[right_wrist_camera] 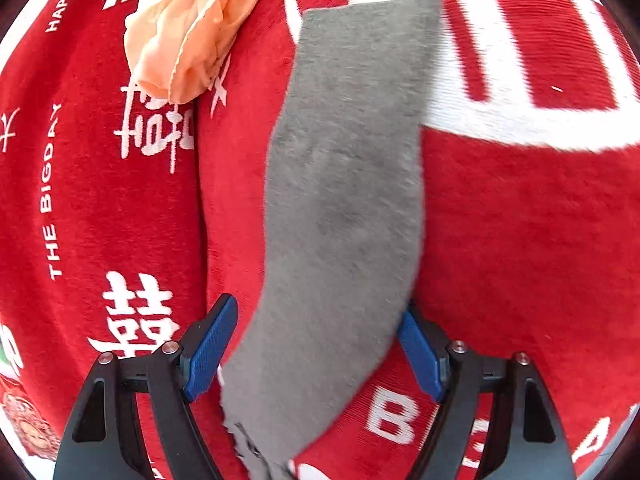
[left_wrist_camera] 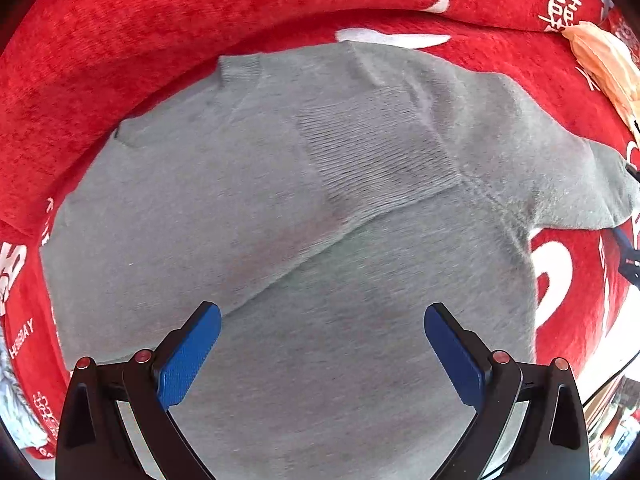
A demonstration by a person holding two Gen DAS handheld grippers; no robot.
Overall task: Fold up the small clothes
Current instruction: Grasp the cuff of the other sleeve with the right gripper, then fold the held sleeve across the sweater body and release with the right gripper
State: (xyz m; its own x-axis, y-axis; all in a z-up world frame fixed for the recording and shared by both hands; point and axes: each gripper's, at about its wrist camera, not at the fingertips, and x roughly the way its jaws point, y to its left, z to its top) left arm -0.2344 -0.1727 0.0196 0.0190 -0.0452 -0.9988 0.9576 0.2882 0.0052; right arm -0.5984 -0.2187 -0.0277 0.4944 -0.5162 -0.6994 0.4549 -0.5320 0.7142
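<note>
Grey fuzzy knit fills most of what both cameras see. Nearest in the left wrist view, the left gripper [left_wrist_camera: 322, 354] hangs over the body of the grey sweater [left_wrist_camera: 248, 208] with its blue pads [left_wrist_camera: 188, 364] spread wide and nothing between them. One sleeve is folded across the chest, its ribbed cuff [left_wrist_camera: 376, 148] lying on the middle of the garment, and the ribbed collar [left_wrist_camera: 239, 68] sits at the far edge. The whole thing lies flat on a red blanket [left_wrist_camera: 120, 40] with white lettering, which covers the surface it all rests on.

On the right side, the right gripper [right_wrist_camera: 322, 350] is also wide open, its fingers [right_wrist_camera: 210, 350] either side of the sweater's other sleeve [right_wrist_camera: 344, 184]. The sleeve runs straight away from the camera between the jaws and isn't pinched; the right-hand pad sits just at the sleeve's edge, though I can't tell if it's actually touching. The sleeve's end reaches out onto a big white character on the blanket.

Further off, toward the far left of the blanket in that view, there's a crumpled peach cloth [right_wrist_camera: 188, 36], well apart from the sleeve
</note>
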